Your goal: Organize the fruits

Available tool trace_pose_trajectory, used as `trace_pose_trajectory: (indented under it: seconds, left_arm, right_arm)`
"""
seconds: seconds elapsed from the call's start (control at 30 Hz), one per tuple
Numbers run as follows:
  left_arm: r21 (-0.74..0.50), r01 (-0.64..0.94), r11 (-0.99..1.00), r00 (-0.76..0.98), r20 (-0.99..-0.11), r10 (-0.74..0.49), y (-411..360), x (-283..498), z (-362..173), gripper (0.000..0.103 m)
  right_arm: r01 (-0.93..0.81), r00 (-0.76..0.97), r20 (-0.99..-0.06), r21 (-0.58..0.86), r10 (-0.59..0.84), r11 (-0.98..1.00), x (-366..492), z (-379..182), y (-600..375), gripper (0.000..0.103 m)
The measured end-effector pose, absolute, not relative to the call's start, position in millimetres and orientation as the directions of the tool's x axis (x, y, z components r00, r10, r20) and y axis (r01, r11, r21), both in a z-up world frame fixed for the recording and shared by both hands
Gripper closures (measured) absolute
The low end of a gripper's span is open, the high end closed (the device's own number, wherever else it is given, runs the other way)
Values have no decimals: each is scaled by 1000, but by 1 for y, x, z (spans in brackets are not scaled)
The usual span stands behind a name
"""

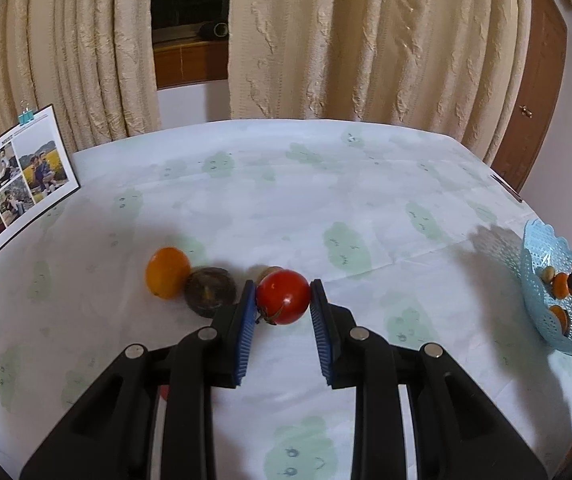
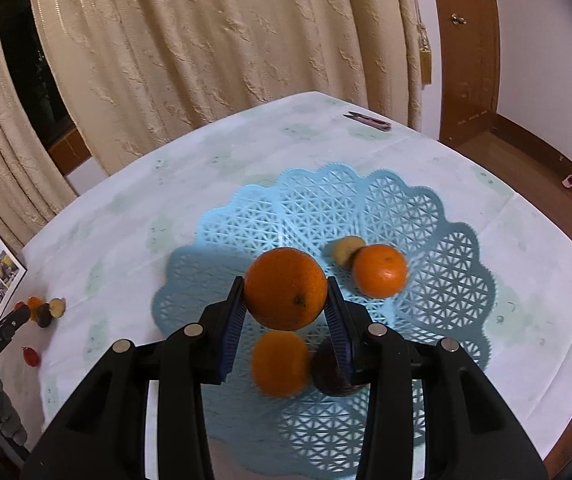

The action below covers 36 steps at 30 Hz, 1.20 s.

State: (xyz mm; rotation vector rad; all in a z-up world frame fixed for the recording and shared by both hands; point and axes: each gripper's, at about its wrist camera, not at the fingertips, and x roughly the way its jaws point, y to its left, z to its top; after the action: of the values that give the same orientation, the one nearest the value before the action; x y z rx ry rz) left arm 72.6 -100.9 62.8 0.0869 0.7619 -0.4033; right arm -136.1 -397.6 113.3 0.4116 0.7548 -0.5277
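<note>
Tomato (image 1: 283, 297) between left jaws; orange (image 2: 285, 289) between right jaws, over basket (image 2: 438, 240).

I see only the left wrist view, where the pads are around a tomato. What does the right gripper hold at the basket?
Observer: The right gripper is shut on a big orange, above the basket.
Operator: Which fruits lie under it?
Observer: A second orange and a dark fruit, directly below.
Operator: Is any fruit hidden from me?
Observer: A small red fruit lies on the cloth near the left gripper, apart from your tomato.
</note>
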Motion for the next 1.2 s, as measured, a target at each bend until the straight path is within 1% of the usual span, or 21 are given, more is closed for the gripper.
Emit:
trace_pose_trajectory:
  seconds: [0.33,0.53,0.83,1.03,1.2]
  left_arm:
    - [-67,424,903,637,-687,-350,-124,64,65,76]
    - [-70,472,879,612,-692,-384,-148,54,67,76]
    - [-93,614,784,526,-692,-494,-217,22,73,76]
    - [-109,721,685,443,-688,-576,-274,-4,79,76]
    - [-100,775,624,407,-676,-614,-308,-20,83,76]
  right_arm:
    - [601,599,-747,182,-288,778,-140,104,-407,62]
    - [608,628,-718,213,-299,765,-149,110,-413,61]
    - [617,659,-681,247,-319,748,-169,116,-421,61]
    - [625,662,-678,264,-319,735,-179,114,-428,61]
    - [627,666,-675,274,-319,729,-183,111,-433,61]
